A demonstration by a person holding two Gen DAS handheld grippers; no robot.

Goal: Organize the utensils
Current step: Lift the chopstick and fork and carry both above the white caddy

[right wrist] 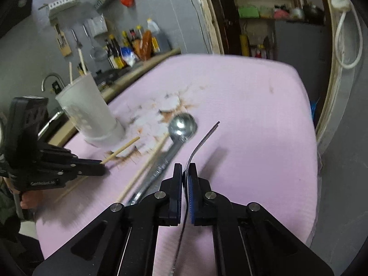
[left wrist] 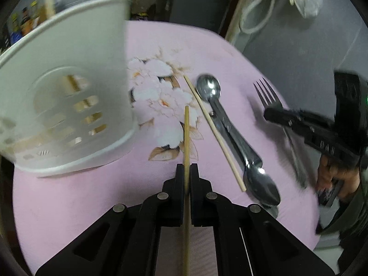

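Clamped between the black fingers of the left gripper [left wrist: 187,172], one wooden chopstick [left wrist: 187,135] is pointing straight ahead over the pink floral cloth [left wrist: 69,202], its tip hanging just short of the white slotted holder [left wrist: 69,87], which is standing to the left and looming large in the left wrist view. Something wooden is already showing through the holder's slots, and the right wrist view is showing pale sticks poking up from its mouth.

Over on the right, the right gripper [right wrist: 185,172] is pinching a metal fork [right wrist: 202,140] by its handle, edge-on, tines curving up and away above the cloth. That gripper's fingers are closed tight on the steel.

Lying on the cloth between the two tools are the second chopstick [left wrist: 214,133] and, just beside it on the right, two spoons [left wrist: 237,142] lying handle over handle, one bowl at the far end and one at the near end.

So the job is looking partly done: two utensils are in the air, three are waiting on the cloth. The step in hand appears to be carrying the chopstick and the fork to the holder. Next, the left gripper will probably need to lift and tip the chopstick upright above the holder's rim before letting go; coming in as low as it is now, the tip would likely knock the wall. The fork is calling for the same treatment, with a longer trip leftward across the cloth.
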